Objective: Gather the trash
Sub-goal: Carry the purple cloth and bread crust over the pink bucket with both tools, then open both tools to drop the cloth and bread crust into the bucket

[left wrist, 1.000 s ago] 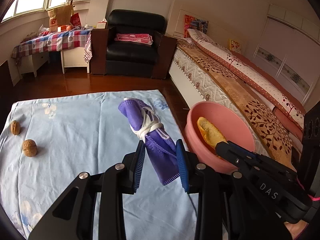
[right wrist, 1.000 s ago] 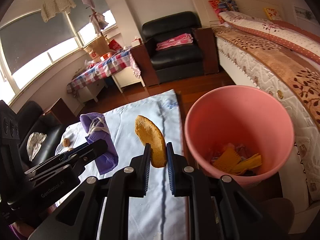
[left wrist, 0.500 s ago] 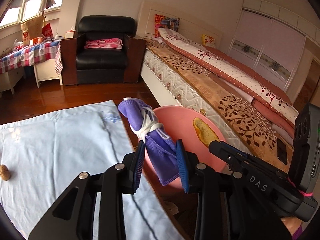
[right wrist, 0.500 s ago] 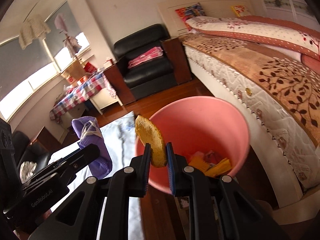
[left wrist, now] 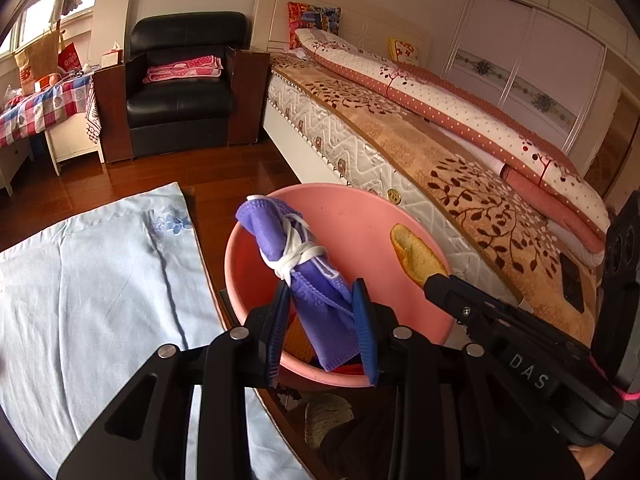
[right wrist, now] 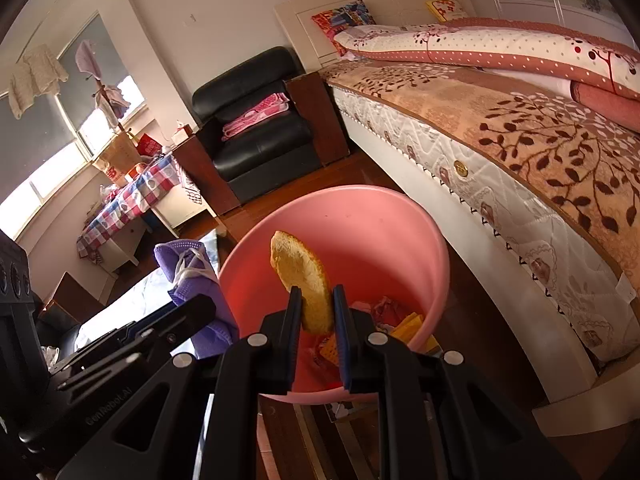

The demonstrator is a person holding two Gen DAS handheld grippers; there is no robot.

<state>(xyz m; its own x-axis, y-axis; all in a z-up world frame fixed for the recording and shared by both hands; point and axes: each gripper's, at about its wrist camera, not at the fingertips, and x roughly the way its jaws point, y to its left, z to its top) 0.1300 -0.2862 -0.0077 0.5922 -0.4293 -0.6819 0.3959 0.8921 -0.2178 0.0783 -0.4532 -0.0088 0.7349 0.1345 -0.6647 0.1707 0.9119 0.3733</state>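
Left wrist view: the left gripper (left wrist: 320, 312) pinches a rolled purple face mask (left wrist: 296, 268) over the pink bucket (left wrist: 360, 216). Beside it, the right gripper (right wrist: 316, 312) pinches a bread slice (right wrist: 300, 276) above that bucket.

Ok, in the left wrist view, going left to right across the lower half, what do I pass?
Blue cloth → purple mask held in the left gripper, over the pink bin → bread slice in the right gripper → bed.
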